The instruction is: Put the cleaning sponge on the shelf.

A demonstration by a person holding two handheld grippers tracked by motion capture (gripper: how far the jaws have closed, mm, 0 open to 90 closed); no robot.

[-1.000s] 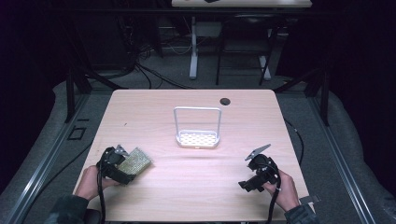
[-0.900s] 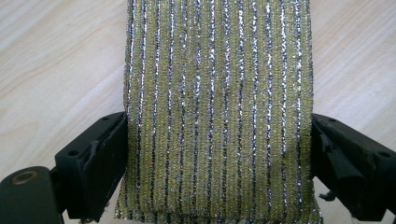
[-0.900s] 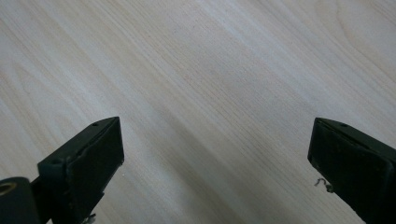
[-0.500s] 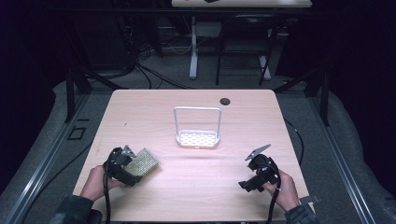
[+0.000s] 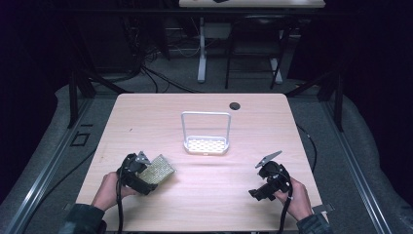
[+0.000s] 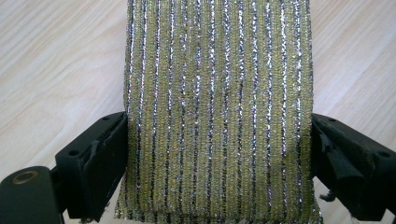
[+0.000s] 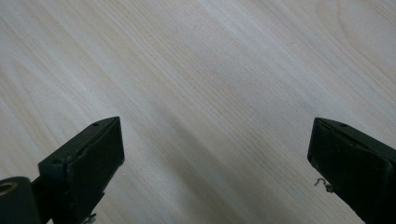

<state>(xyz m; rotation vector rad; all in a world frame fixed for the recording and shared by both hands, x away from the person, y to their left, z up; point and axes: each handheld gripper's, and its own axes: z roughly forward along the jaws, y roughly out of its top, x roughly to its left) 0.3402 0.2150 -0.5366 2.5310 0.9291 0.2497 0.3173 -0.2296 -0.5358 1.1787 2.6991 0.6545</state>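
Note:
A yellow-green scouring pad [image 5: 158,169] with silver stripes is held at the table's front left. My left gripper [image 5: 141,176] is shut on it; in the left gripper view both black jaws press the sides of the pad [image 6: 217,112]. A white wire rack [image 5: 206,135] with a perforated base stands at mid table, beyond and to the right of the pad. At the front right my right gripper [image 5: 263,187] stands open, low over the bare wood, with nothing between its fingers [image 7: 88,163].
A small dark grommet hole [image 5: 235,105] sits near the far edge of the wooden table [image 5: 146,117]. Cables trail from both grippers off the front edge. Black table legs and wires lie on the floor beyond.
My left gripper has carried the pad a little to the right and inward along the table's front. The right gripper has stayed put.

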